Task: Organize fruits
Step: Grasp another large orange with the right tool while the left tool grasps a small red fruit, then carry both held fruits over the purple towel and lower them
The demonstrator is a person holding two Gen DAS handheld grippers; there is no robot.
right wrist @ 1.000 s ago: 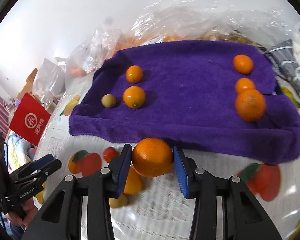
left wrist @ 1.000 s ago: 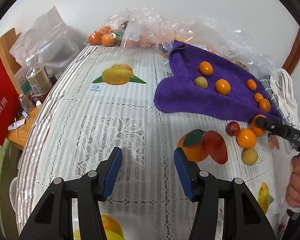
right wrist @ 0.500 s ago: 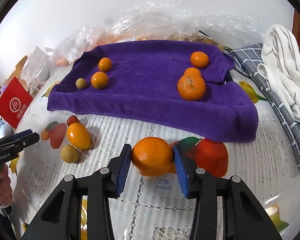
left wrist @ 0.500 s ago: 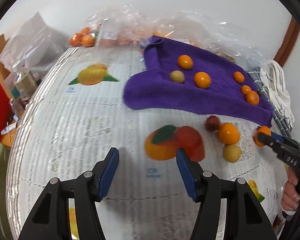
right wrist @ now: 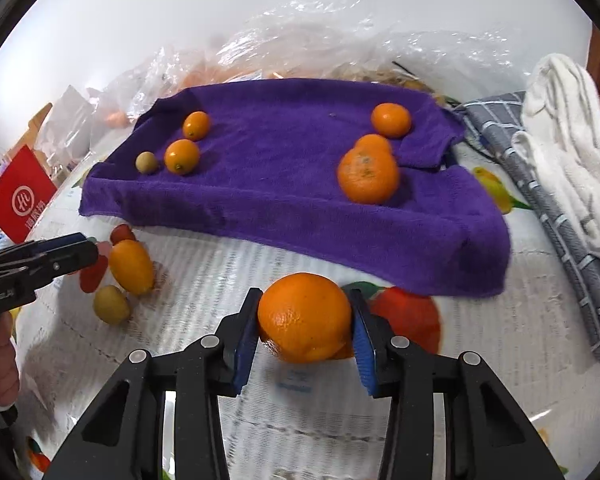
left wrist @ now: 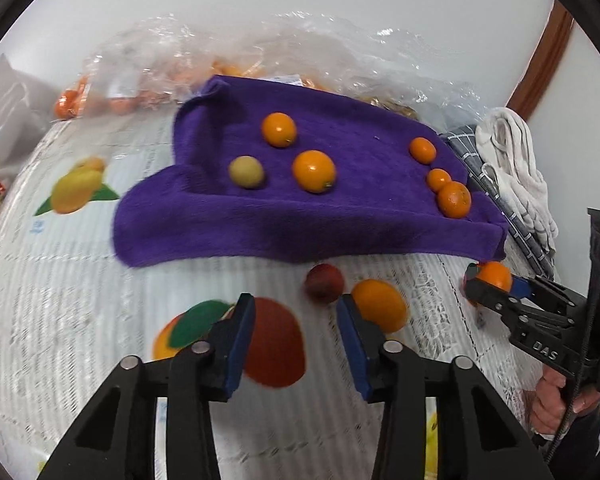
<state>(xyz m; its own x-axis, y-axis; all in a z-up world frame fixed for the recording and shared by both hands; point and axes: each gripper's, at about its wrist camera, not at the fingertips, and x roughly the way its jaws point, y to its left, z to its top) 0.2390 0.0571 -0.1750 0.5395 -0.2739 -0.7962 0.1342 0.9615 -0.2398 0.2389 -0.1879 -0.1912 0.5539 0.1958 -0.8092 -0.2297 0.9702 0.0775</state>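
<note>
Six small round fruits lie on the purple fleece towel (right wrist: 284, 184). The right gripper (right wrist: 304, 332) grips a large round orange (right wrist: 304, 328) (near the towel's front edge); the left gripper (left wrist: 296, 320) gapes, holding nothing.

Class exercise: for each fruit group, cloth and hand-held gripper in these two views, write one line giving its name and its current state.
Right hand-held gripper: shut on the large orange.
Large orange: clamped, off the towel.
Left hand-held gripper: open, holding nothing.
Purple towel: spread out, far corners rumpled.
Six fruits on the towel: resting in two clusters.
Three loose fruits: on the tablecloth beside the towel.
White cloth: bunched up.
</note>
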